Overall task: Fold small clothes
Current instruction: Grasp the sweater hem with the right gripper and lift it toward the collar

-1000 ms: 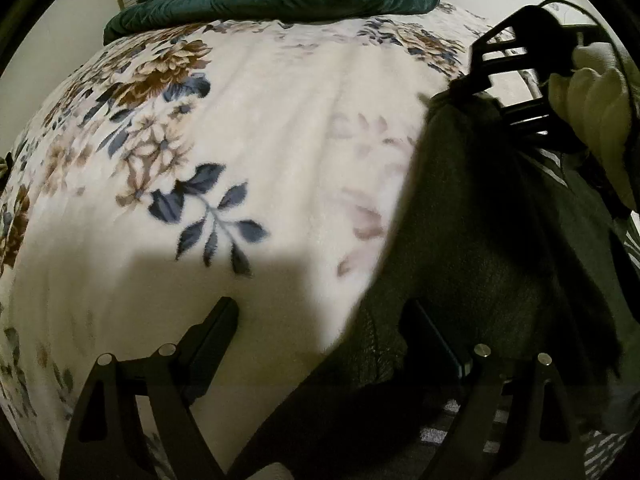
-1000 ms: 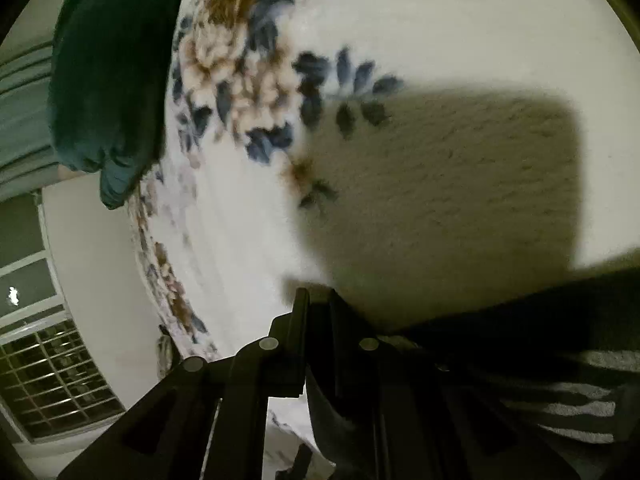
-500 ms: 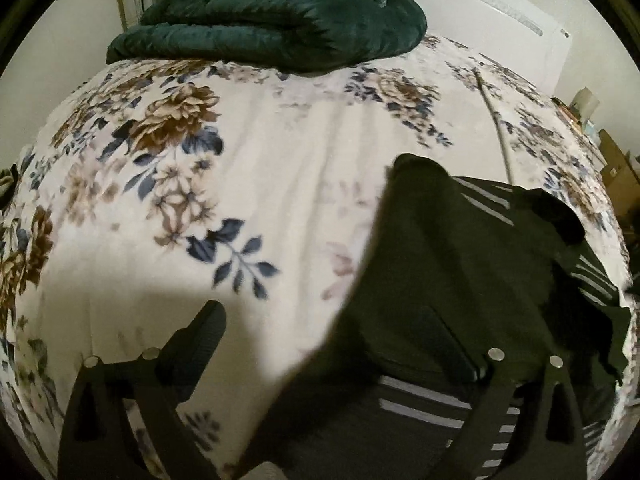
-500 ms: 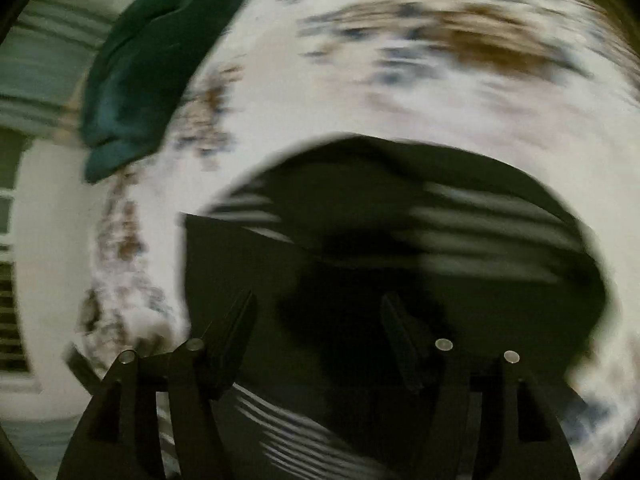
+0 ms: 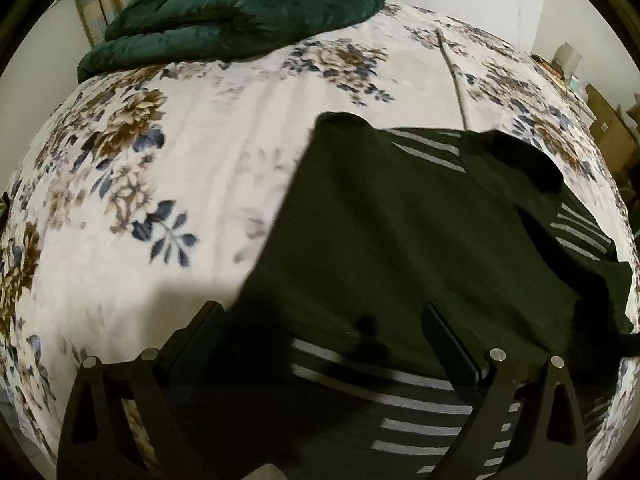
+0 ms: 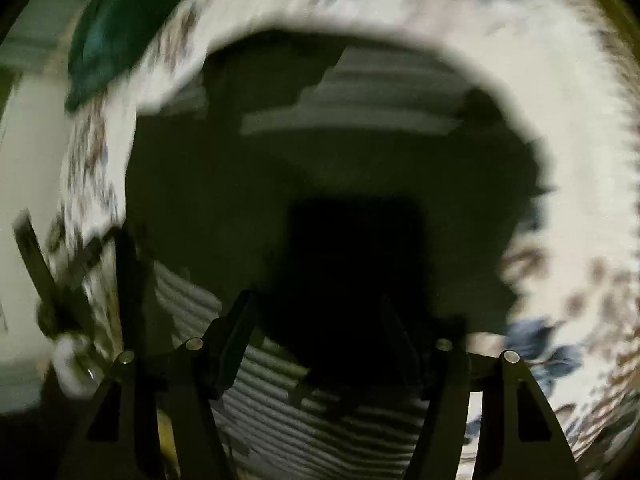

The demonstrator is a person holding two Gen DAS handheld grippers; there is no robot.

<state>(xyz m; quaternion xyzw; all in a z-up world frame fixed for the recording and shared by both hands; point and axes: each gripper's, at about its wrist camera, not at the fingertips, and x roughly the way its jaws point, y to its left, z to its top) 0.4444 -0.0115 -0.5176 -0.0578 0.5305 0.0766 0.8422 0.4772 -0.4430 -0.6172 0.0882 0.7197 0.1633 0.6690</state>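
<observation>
Your left claw (image 5: pixel 320 320) released, your right claw (image 6: pixel 316 312) released, dark striped knit garment (image 5: pixel 400 240) beneath both, floral fleece bed blanket (image 5: pixel 200 200) beyond.

I count one dark striped garment (image 5: pixel 400 240), one floral bedspread (image 5: pixel 200 200), one green quilt (image 5: pixel 240 4), and my two grippers: left gripper (image 5: pixel 324 320), right gripper (image 6: pixel 320 312).

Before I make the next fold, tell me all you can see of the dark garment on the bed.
The garment is dark, thin-looking cloth with pale stripes near its top, right and bottom edges. It lies spread on the floral bedspread, partly folded, a dark panel covering the striped layer. Both open grippers, left and right, hover above without gripping.
</observation>
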